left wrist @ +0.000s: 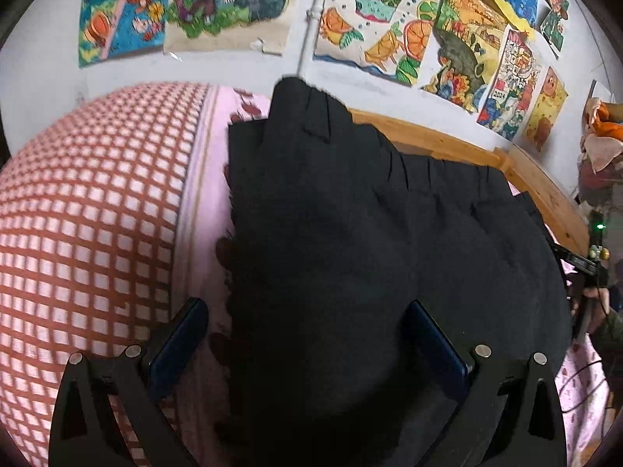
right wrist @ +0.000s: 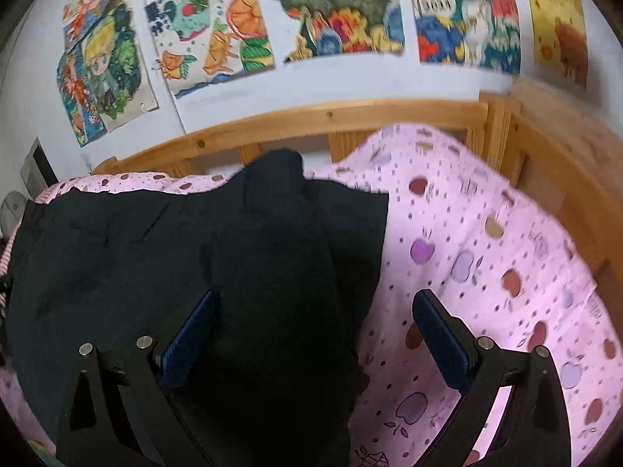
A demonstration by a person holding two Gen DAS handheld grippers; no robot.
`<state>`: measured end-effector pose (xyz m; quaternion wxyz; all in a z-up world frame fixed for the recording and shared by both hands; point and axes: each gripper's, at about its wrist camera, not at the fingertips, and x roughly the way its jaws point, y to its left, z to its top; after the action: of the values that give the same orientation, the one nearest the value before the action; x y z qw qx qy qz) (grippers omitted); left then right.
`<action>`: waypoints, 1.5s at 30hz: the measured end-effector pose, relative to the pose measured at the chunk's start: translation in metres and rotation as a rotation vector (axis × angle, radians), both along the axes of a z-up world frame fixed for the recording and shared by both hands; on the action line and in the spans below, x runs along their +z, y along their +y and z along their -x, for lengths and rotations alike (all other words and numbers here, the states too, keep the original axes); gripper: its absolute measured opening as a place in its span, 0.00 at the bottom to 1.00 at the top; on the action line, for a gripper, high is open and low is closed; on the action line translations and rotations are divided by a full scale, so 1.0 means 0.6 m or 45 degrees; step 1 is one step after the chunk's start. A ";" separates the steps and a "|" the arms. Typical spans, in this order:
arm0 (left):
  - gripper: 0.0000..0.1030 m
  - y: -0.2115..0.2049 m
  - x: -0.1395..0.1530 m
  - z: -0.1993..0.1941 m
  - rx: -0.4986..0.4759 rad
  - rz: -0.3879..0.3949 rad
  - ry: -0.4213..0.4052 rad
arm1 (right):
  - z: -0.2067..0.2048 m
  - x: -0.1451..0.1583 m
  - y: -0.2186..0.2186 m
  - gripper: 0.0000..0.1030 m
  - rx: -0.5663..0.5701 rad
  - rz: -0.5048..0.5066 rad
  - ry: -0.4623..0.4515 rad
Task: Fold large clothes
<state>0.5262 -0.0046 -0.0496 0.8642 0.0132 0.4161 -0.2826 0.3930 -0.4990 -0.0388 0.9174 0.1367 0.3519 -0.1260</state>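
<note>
wooden bed rail (right wrist: pixel 331 116) behind, bare pink sheet (right wrist: pixel 486 257) rightward

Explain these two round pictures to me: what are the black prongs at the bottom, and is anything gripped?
Each picture comes from a fisheye camera on a hand-held gripper, looking along its two fingers. One is the left gripper, the other the right gripper. Both are open and grip nothing. A black garment lies on a pink apple-print sheet, passing between the fingers of each. A checked pillow sits left of it. Behind are a wooden bed frame and children's drawings on the wall.
</note>
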 end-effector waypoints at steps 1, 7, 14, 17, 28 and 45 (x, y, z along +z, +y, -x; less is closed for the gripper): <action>1.00 -0.001 -0.003 -0.003 -0.008 0.007 0.018 | -0.004 -0.008 -0.006 0.95 0.005 -0.045 0.011; 1.00 -0.006 -0.015 -0.010 -0.022 0.025 0.059 | -0.014 -0.049 -0.033 0.99 0.035 -0.274 0.032; 1.00 -0.016 -0.023 -0.014 -0.037 0.026 0.091 | -0.016 -0.061 -0.023 0.99 0.044 -0.292 0.031; 1.00 -0.019 -0.028 -0.016 -0.046 0.035 0.115 | -0.016 -0.063 -0.020 0.99 0.106 -0.351 0.023; 1.00 -0.027 -0.040 -0.023 -0.079 0.042 0.137 | -0.026 -0.069 -0.003 0.99 0.162 -0.364 0.063; 1.00 -0.045 -0.042 -0.030 -0.101 0.050 0.176 | -0.011 -0.075 -0.010 0.99 0.148 -0.405 0.089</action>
<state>0.5445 -0.0317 -0.0751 0.8217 -0.0069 0.4682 -0.3249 0.3998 -0.5052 -0.0836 0.8771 0.2552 0.4063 -0.0200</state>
